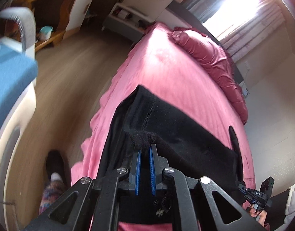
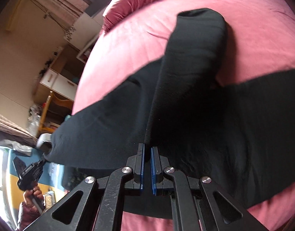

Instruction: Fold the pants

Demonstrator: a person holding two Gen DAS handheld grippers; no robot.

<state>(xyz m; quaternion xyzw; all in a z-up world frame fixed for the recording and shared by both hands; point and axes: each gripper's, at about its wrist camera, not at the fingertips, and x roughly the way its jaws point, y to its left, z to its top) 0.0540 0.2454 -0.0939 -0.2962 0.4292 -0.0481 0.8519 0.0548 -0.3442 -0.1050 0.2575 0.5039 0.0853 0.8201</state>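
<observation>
Black pants [image 1: 185,130] lie across a pink bed sheet [image 1: 166,67]. My left gripper [image 1: 145,148] is shut on a bunched edge of the black fabric, which rises to its blue pads. In the right wrist view the pants [image 2: 205,115] spread wide over the sheet [image 2: 128,48], with one leg folded up and away. My right gripper [image 2: 147,149] is shut on a raised fold of that cloth. The right gripper [image 1: 260,193] also shows low right in the left wrist view. The left gripper [image 2: 32,171] shows low left in the right wrist view, at the pants' far end.
A crumpled dark pink duvet [image 1: 205,53] lies at the head of the bed. Wooden floor [image 1: 70,77] runs along the bed's left side, where a person's foot in a black slipper [image 1: 55,163] stands. Wooden shelves [image 1: 51,0] and a blue-topped object [image 1: 10,80] are further left.
</observation>
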